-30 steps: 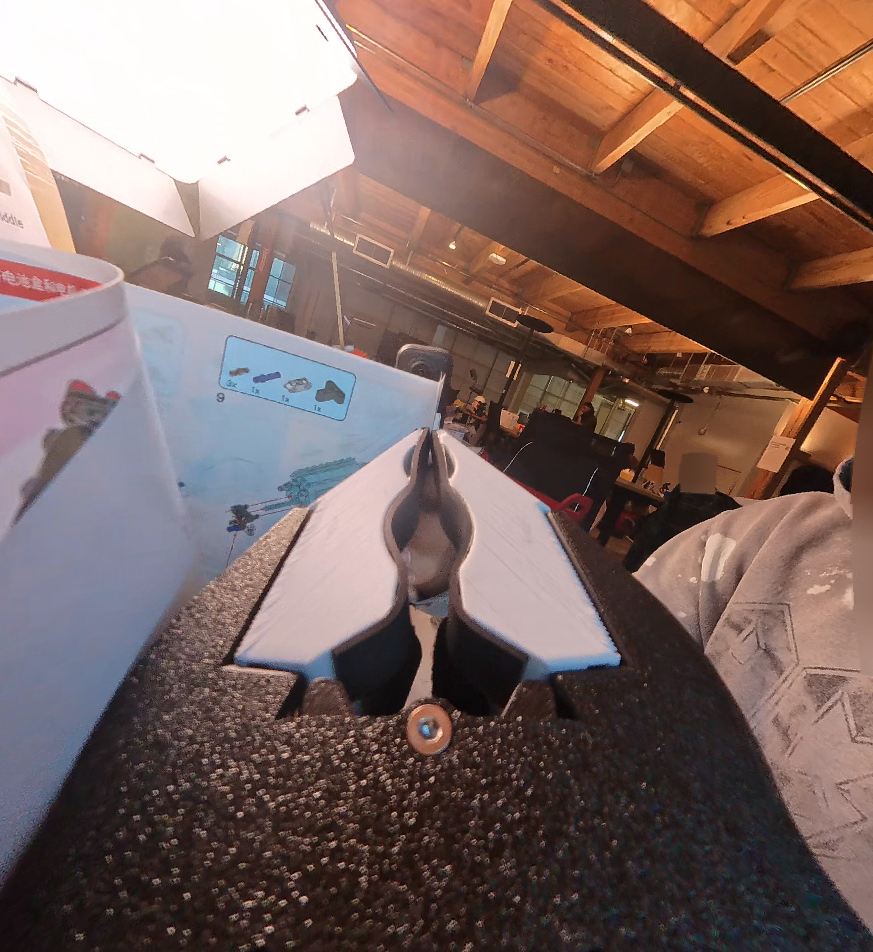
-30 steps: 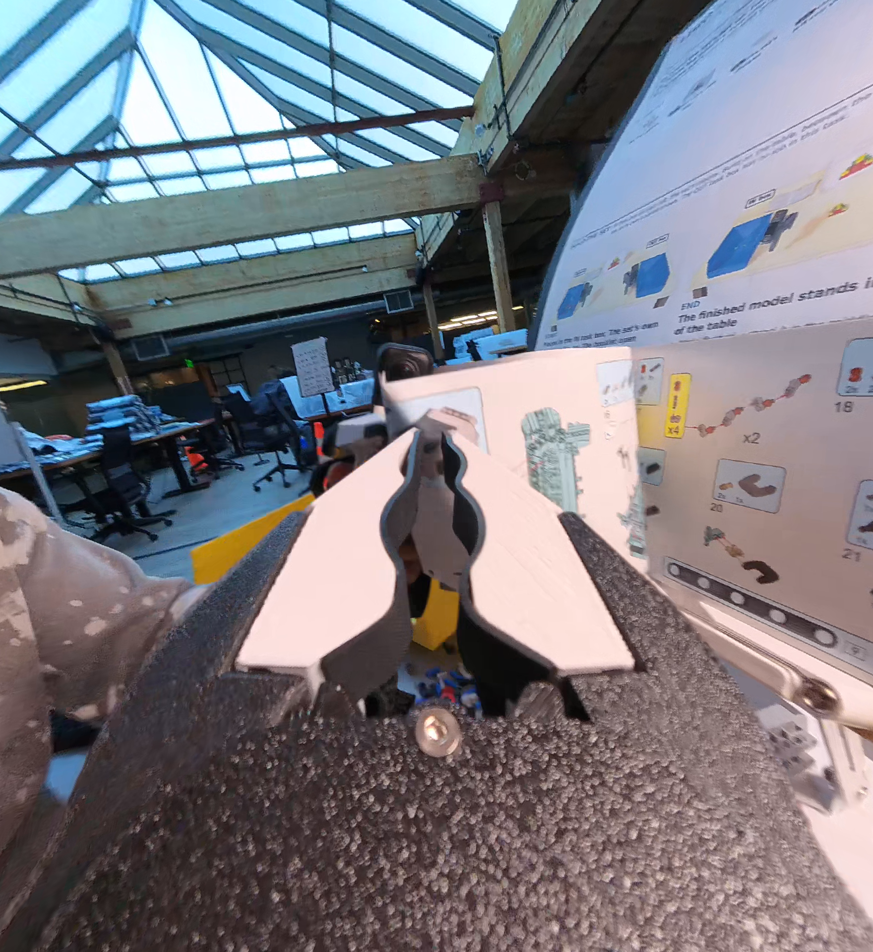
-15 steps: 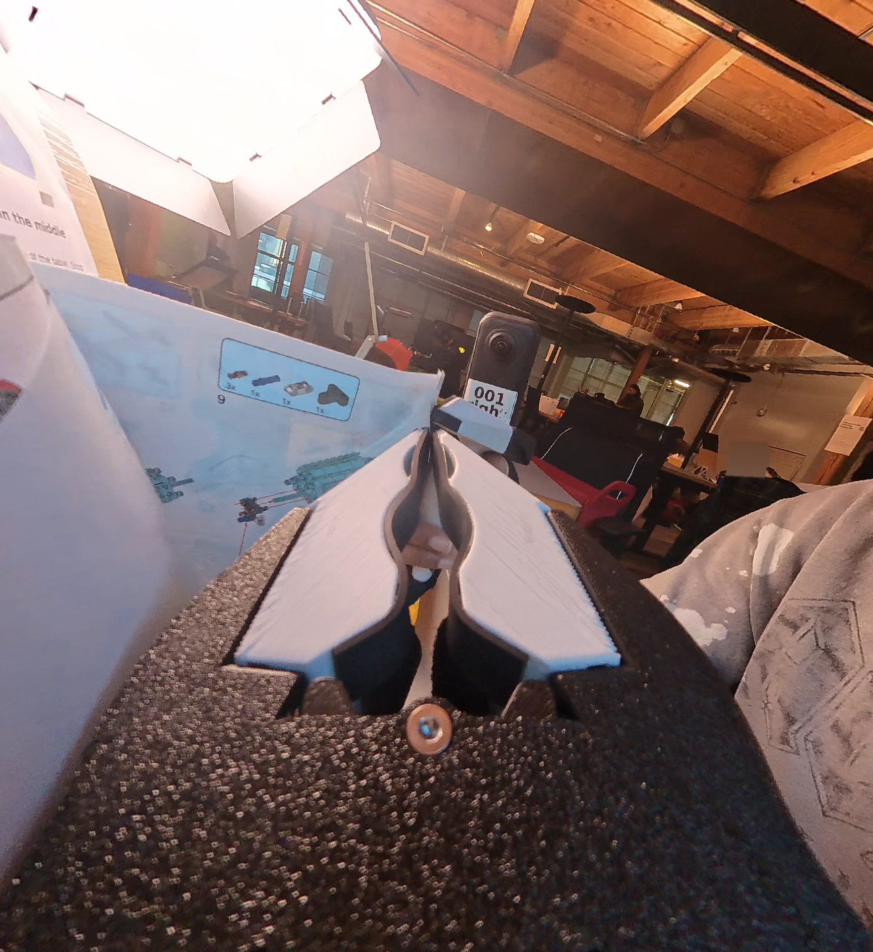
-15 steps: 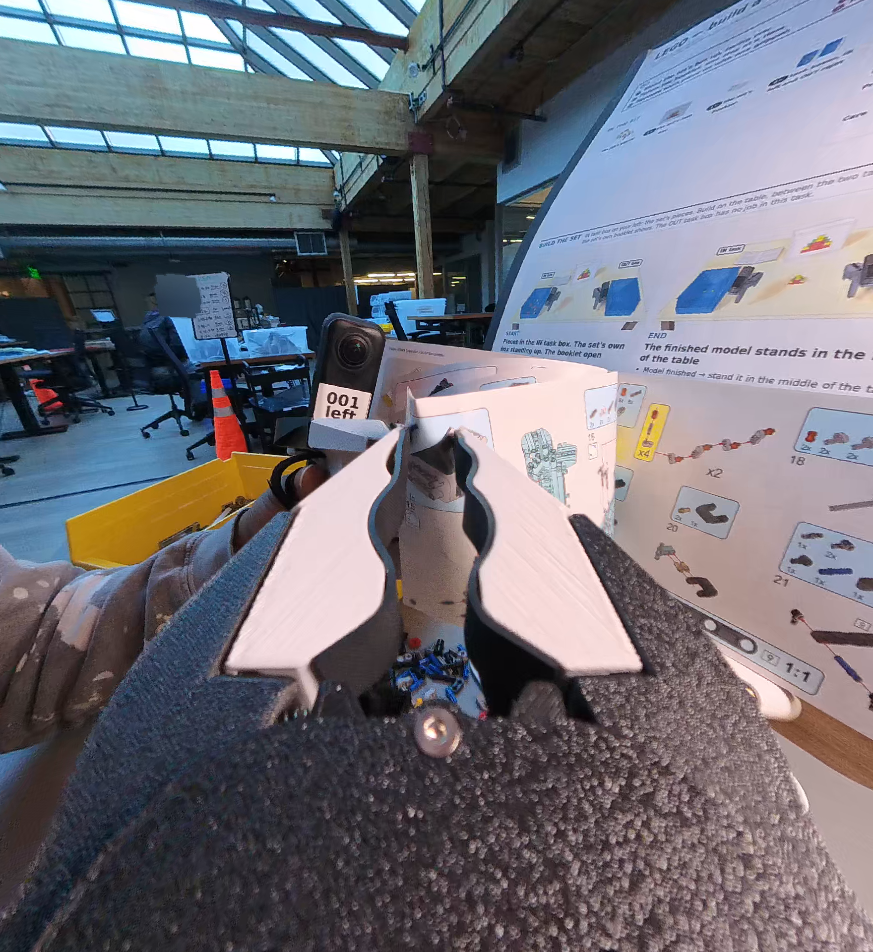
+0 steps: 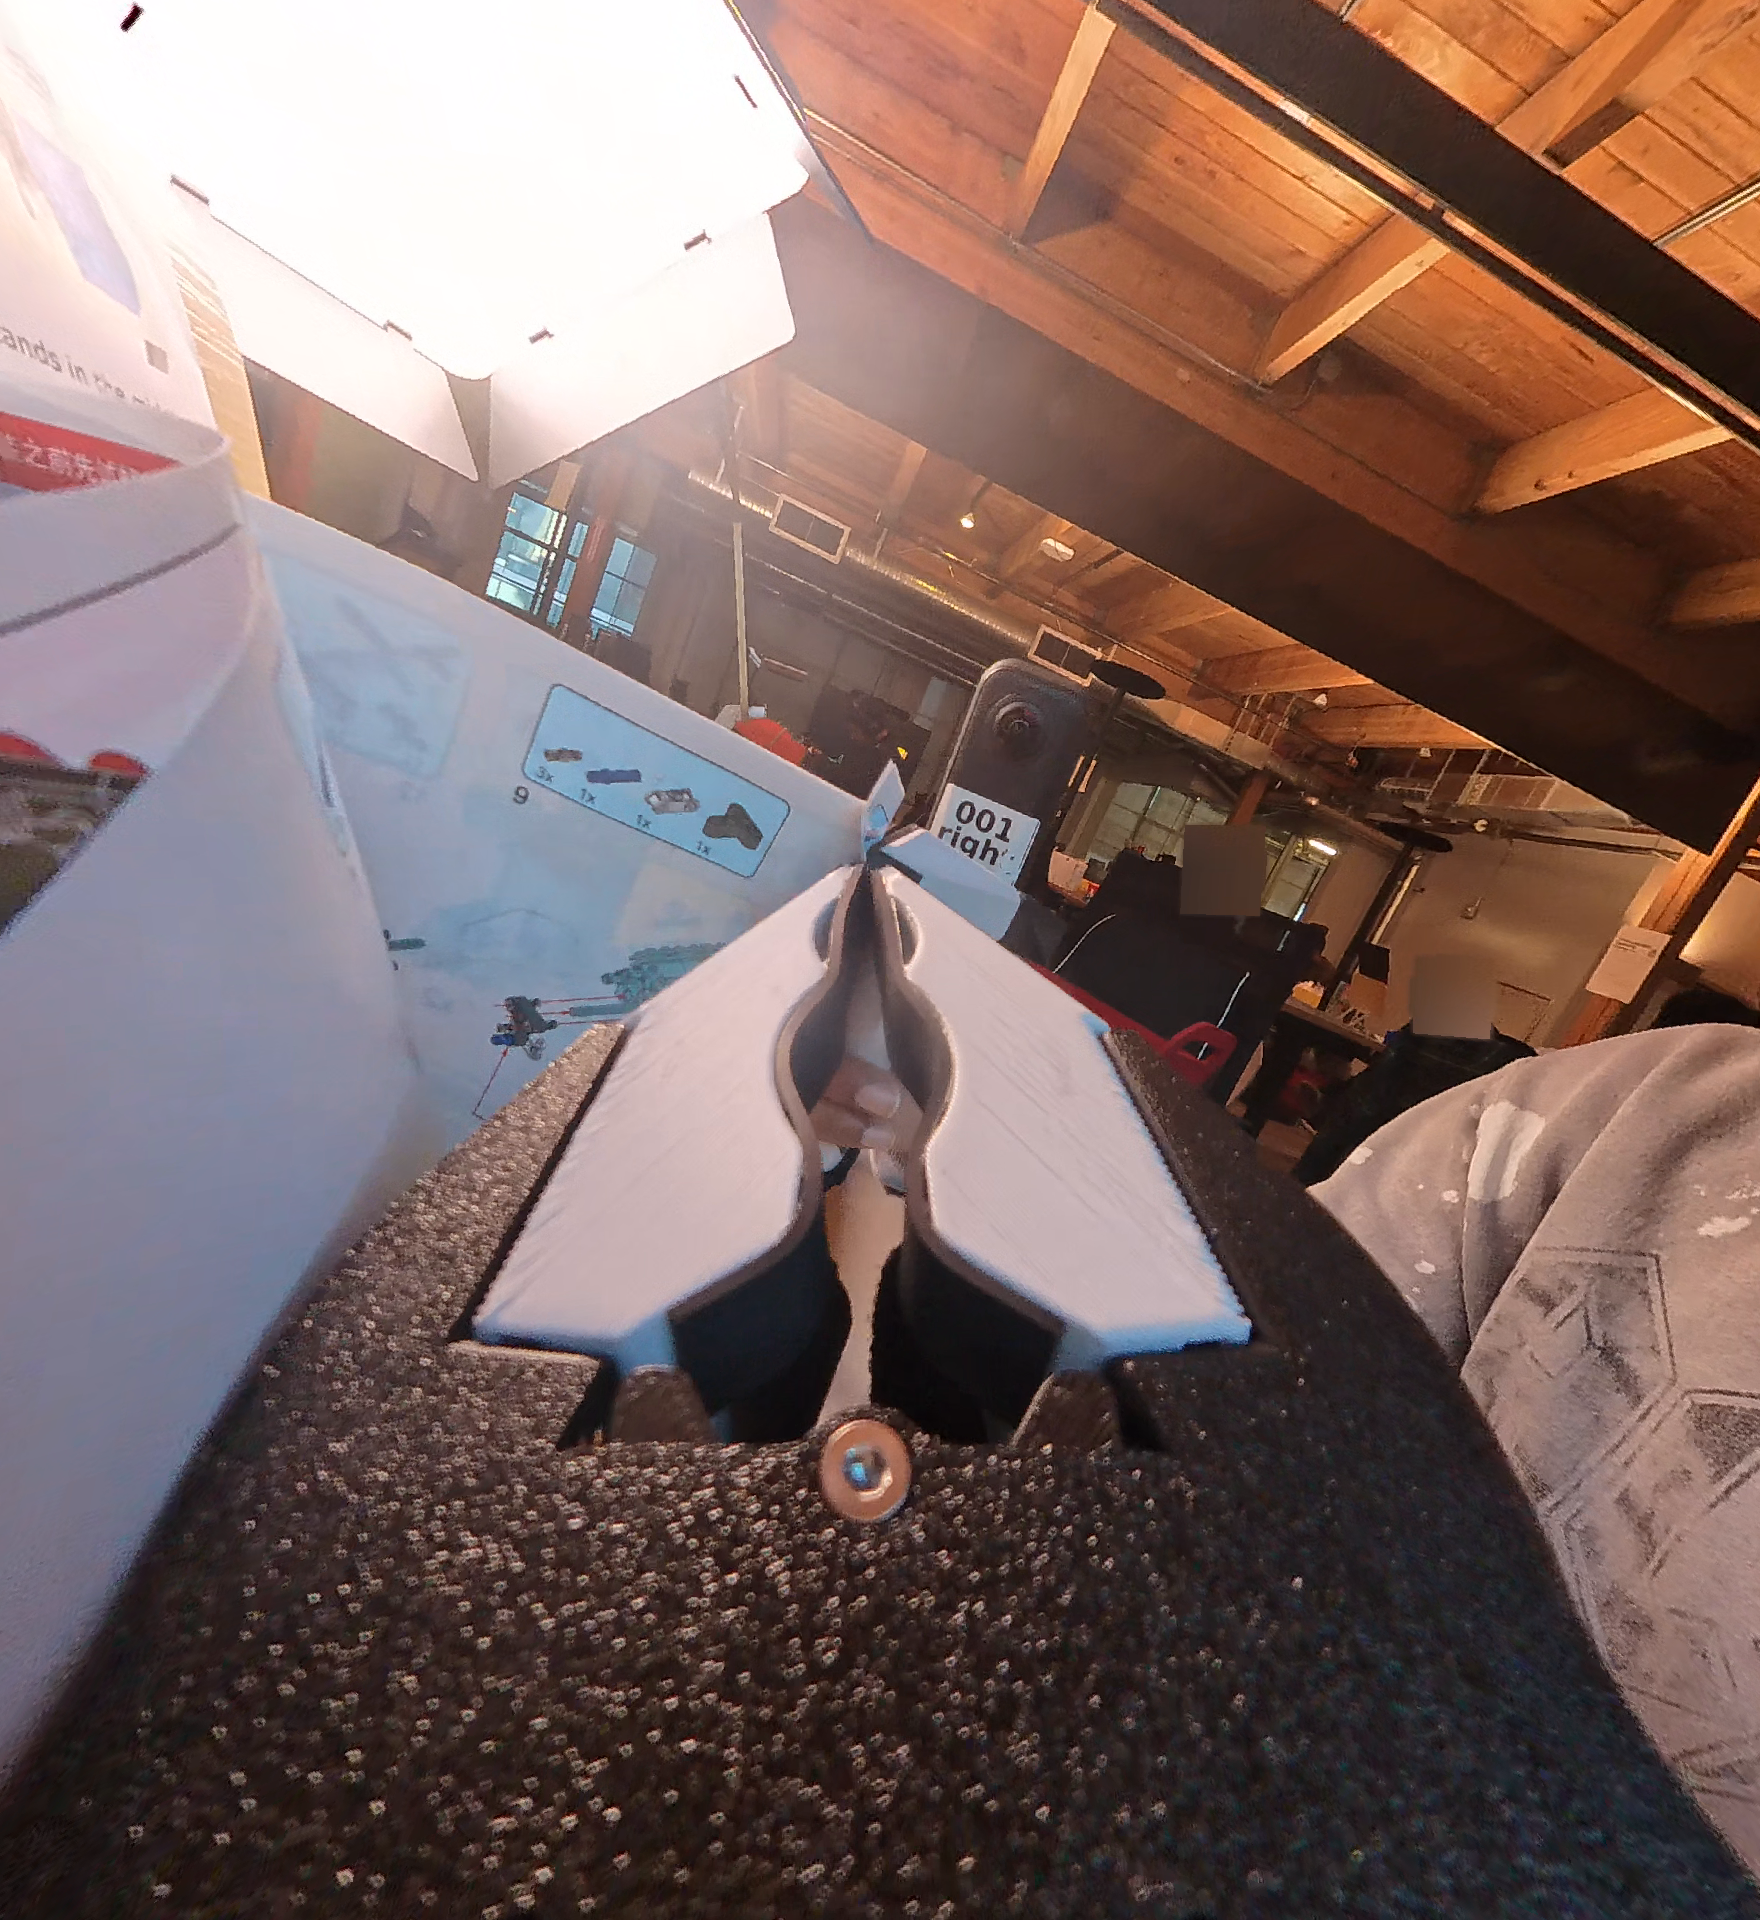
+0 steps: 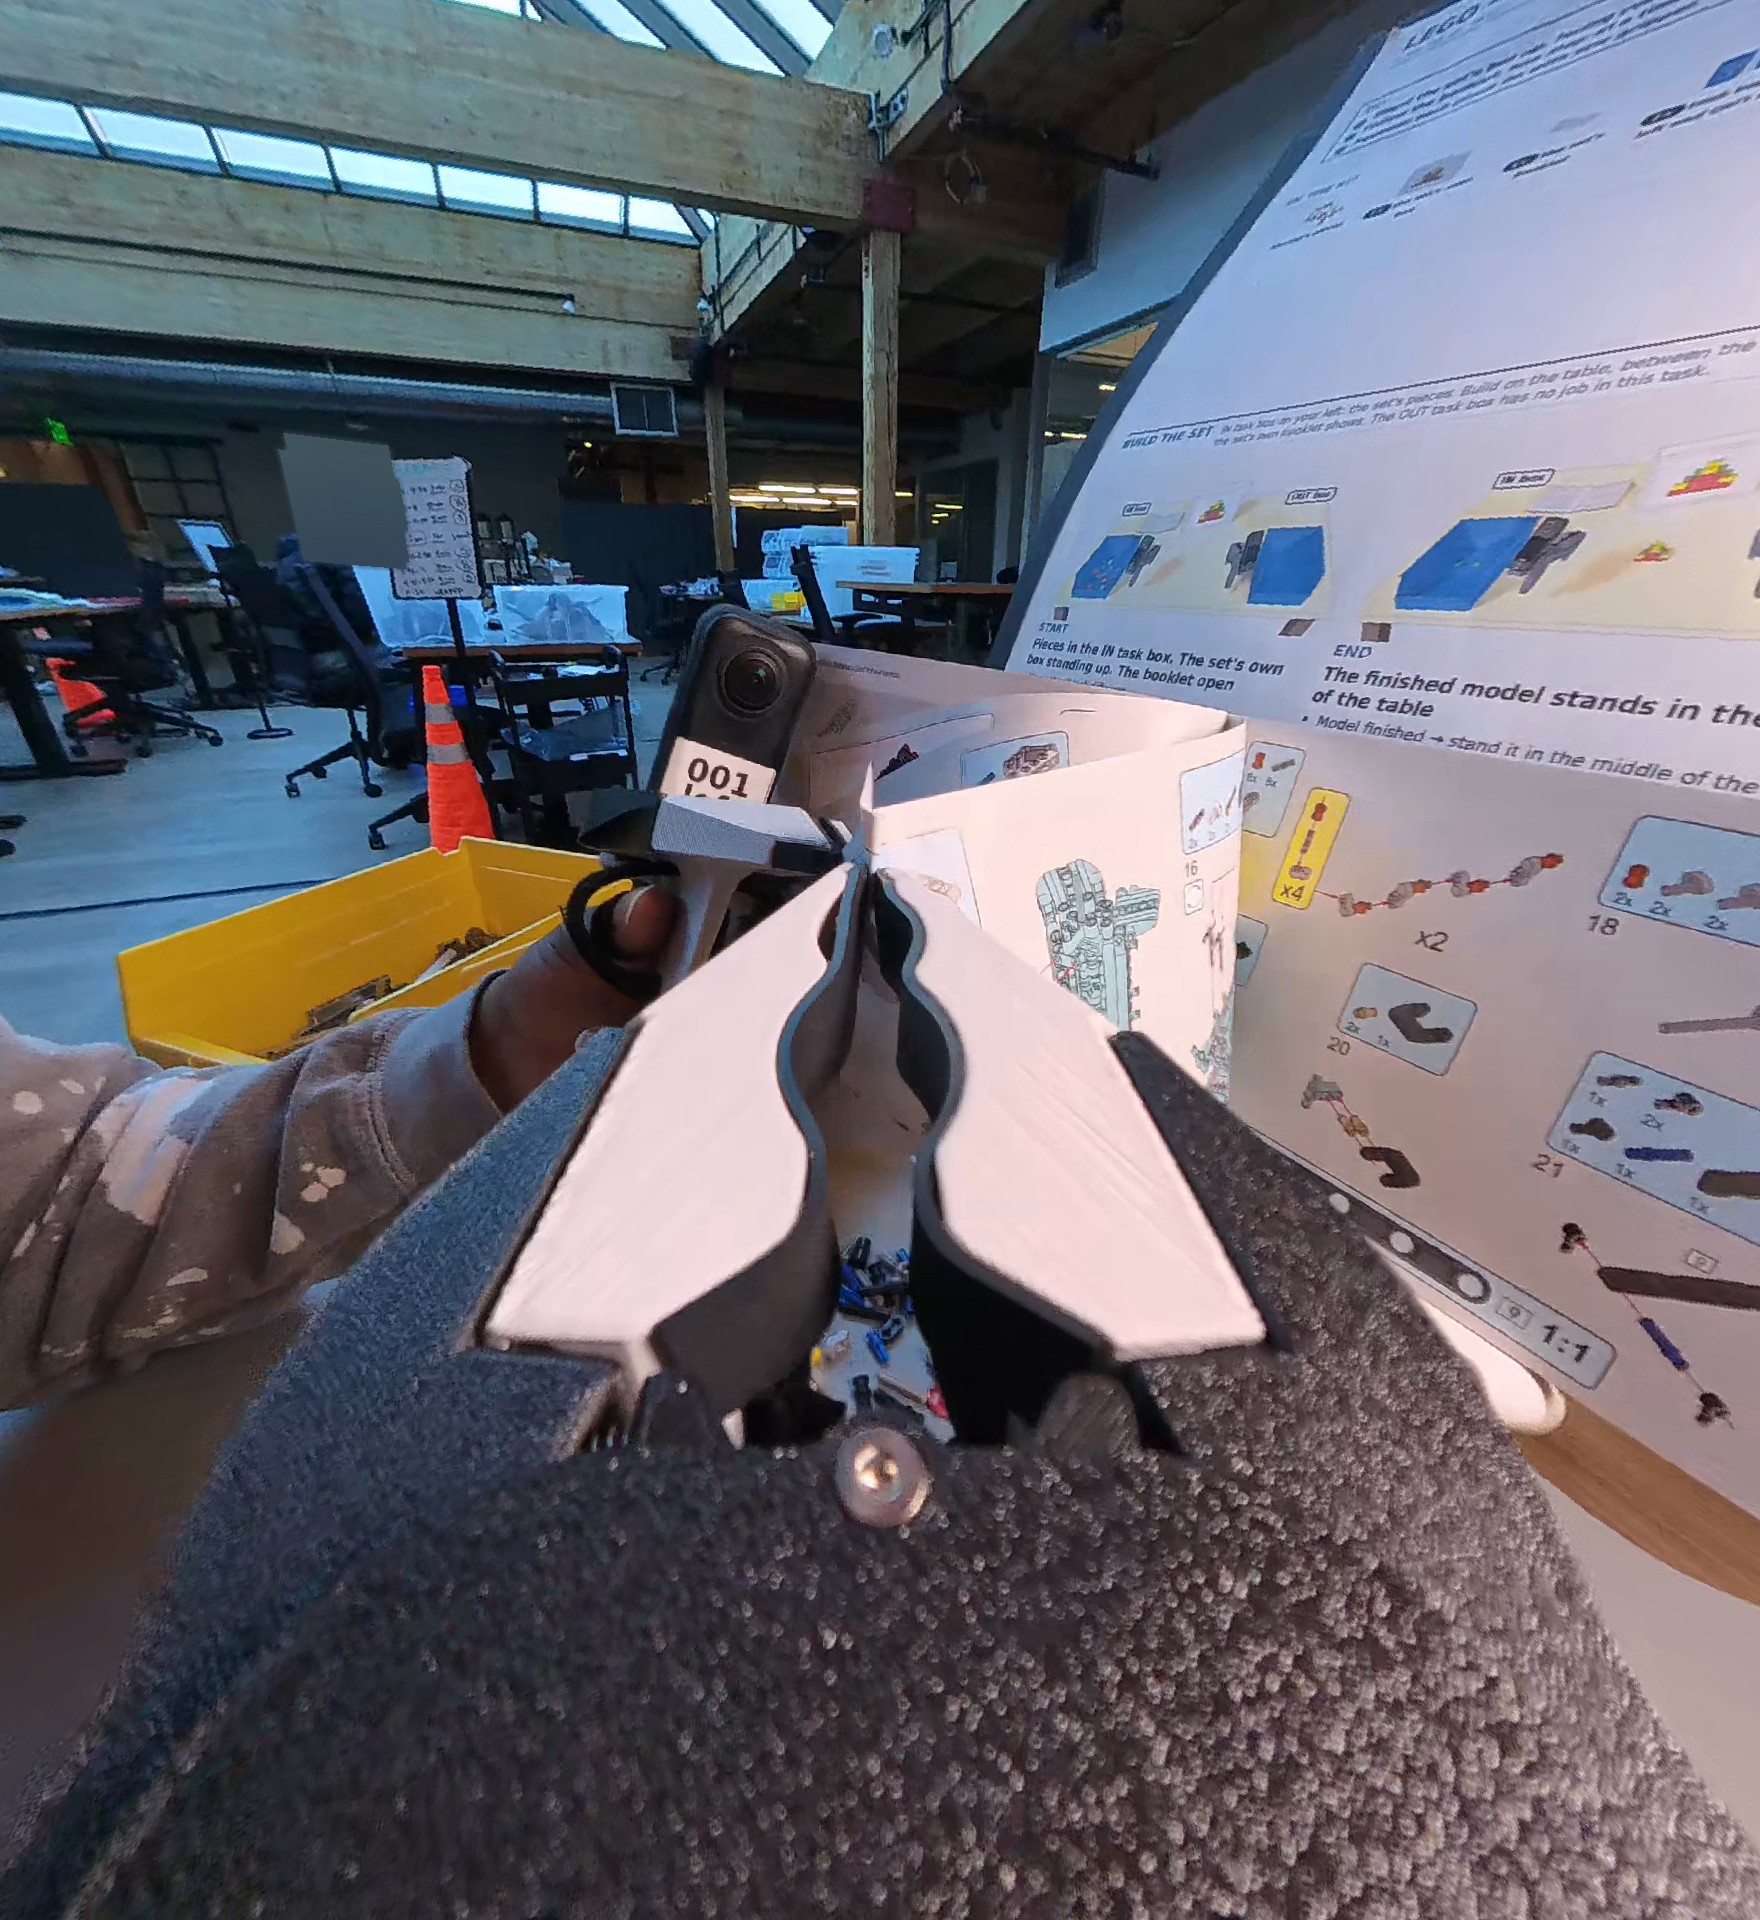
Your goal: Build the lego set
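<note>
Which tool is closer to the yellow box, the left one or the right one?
Left. The left tool is right in front of the yellow box. The right tool meets it tip to tip, but its body reaches back, away from the box.

From my remote seat I see the surface (image 6: 1686, 1662) only in the right wrist view: pale, with a wooden edge at the right. A scatter of small blue, black and red building pieces (image 6: 876, 1309) lies on it. The open instruction booklet (image 6: 1478, 1039) stands on it beside them, its pages curling.
</note>
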